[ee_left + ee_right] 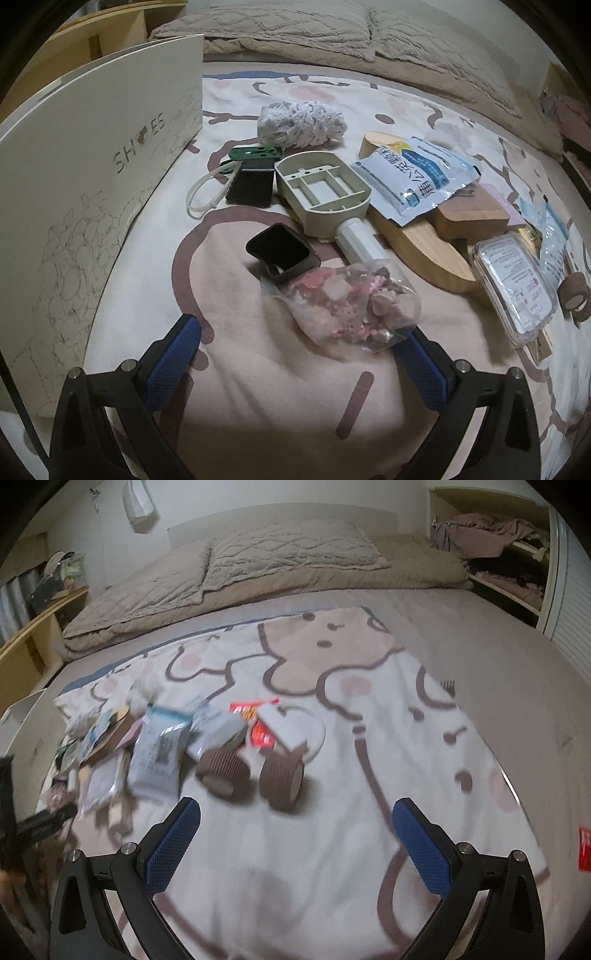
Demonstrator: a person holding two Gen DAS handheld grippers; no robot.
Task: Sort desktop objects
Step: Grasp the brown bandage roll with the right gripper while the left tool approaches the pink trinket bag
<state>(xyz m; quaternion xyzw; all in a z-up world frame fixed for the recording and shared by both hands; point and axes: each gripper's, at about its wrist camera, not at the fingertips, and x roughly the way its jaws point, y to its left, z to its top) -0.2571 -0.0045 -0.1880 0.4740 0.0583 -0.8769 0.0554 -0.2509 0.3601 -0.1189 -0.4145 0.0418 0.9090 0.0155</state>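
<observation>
Now both grippers hover over the cluttered bed blanket (332, 849), fingers spread wide and empty.

Just ahead of the left gripper (295, 343), a clear bag of pink bits (343, 302) lies between its fingers, its corner touching the right one; a black cup (282, 253) sits beyond it, a shoe box (92, 184) outside the left finger. Ahead of the right gripper (295, 827), two brown tape rolls (280, 777) lie side by side, well short of its fingertips, with blurred packets (159, 753) off to the left.
</observation>
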